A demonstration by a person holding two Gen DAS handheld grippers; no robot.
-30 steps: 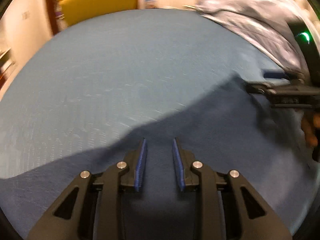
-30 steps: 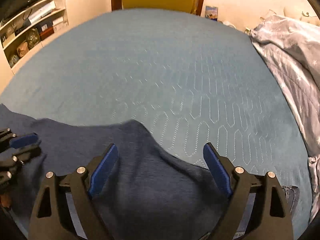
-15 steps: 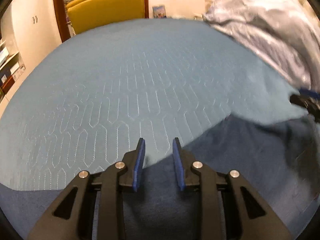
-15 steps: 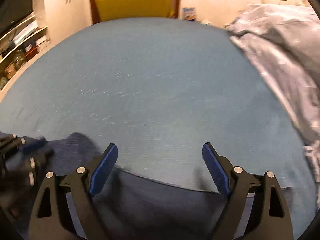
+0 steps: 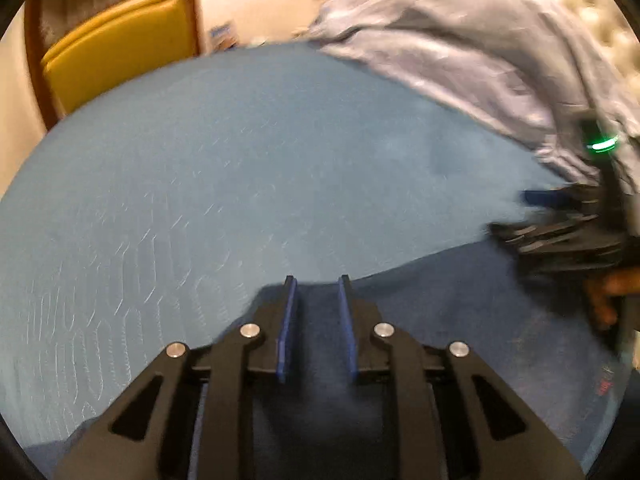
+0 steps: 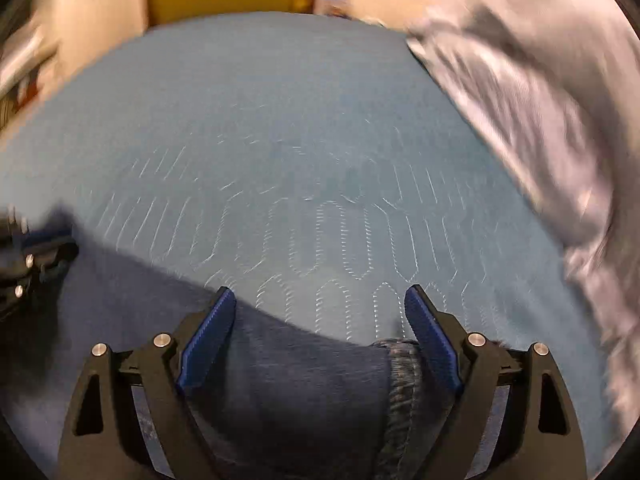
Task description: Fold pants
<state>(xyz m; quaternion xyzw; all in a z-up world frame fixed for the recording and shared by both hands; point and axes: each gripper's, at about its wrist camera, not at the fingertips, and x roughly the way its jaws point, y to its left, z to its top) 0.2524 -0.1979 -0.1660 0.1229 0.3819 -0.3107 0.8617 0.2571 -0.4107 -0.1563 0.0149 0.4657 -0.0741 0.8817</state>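
Blue quilted bed (image 6: 300, 128), dark pants (image 6: 304, 380), grey duvet (image 5: 460, 48)

In view are 1 pair of dark blue pants (image 6: 304, 376), 2 grippers, left (image 5: 316, 292) and right (image 6: 320, 304), 1 quilted blue bedcover (image 5: 240, 168), 1 grey duvet (image 5: 460, 44) and 1 yellow chair (image 5: 116, 44).

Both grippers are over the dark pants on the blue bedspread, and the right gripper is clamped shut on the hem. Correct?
Not quite. In the right wrist view the right gripper is wide open, its fingers straddling the hem of the pants without clamping it. The rest holds: both grippers are over the pants on the blue bedspread.
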